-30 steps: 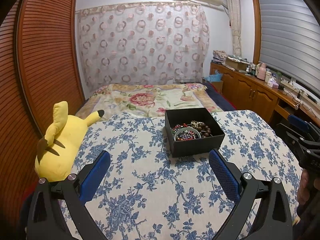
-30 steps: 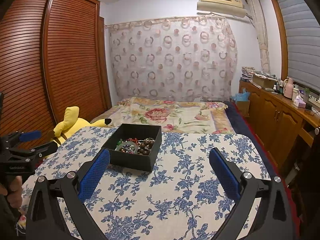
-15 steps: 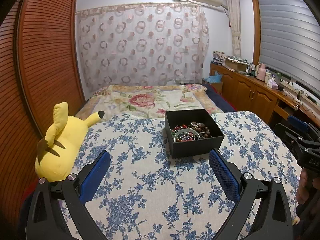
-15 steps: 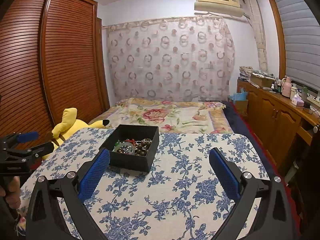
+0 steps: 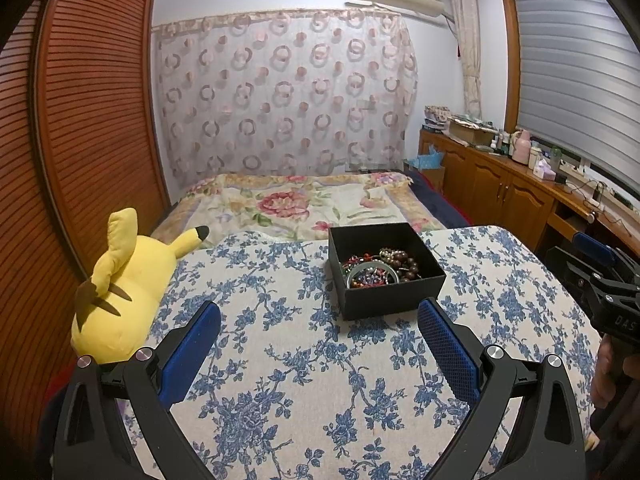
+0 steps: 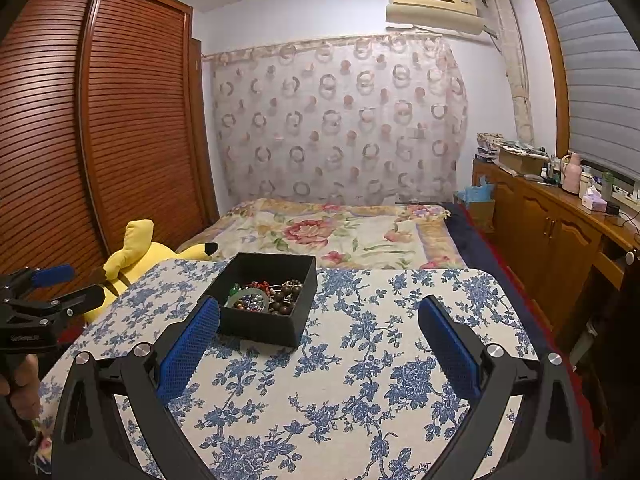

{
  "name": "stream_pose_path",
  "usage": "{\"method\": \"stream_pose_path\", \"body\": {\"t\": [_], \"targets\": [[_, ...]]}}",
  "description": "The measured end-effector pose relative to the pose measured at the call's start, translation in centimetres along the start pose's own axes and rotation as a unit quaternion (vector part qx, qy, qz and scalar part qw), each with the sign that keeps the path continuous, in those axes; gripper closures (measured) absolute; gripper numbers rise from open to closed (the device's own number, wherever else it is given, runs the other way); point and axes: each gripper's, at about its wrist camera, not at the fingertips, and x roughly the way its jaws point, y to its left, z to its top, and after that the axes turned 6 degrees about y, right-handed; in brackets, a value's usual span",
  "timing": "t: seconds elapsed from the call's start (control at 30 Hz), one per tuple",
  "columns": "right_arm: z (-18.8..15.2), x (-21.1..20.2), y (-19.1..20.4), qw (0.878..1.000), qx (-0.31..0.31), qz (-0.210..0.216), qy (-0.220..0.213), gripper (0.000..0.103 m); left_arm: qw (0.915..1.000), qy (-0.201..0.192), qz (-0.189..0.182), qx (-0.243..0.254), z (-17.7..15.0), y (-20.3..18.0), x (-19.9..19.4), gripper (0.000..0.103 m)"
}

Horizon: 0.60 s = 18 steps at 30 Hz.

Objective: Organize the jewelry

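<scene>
**Both tools spread wide, box of jewelry ahead and between them**

The worktop (image 5: 288,392), draped in a blue-flowered cloth, fills the foreground of both views, with a bed (image 5: 312,200) beyond its far edge; a yellow plush toy (image 5: 124,280) lies at the worktop's left edge, against the slatted wardrobe doors. On the cloth, towards the far side, sits the black box (image 5: 394,298), open-topped and roughly square, so no long axis governs the approach; inside it the jewelry (image 5: 378,270) is heaped together: a pale bangle (image 5: 372,274) over small coloured beads, dark brown beads beside it.

The left tool (image 5: 319,332) hangs released over the near cloth, holding nothing; the box lies ahead of it and slightly to the right, just past its right finger. The right tool (image 6: 319,332) is likewise spread and empty; for it the box lies ahead and to the left, its near corner just behind the left finger. Which tool is nearer is hard to judge.

The left view looks more steeply into the box and shows the right tool and a hand at its far right edge; the right view adds a green piece beside the bangle, and shows the left tool at its left edge.
</scene>
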Motion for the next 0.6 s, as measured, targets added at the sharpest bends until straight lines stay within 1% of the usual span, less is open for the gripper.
{"method": "stream_pose_path", "body": {"t": [0.6], "targets": [[0.03,-0.03,0.07,1.000,0.000,0.000,-0.001,0.003,1.0000,0.000,0.000,0.000,0.11,0.07,-0.01,0.008]]}}
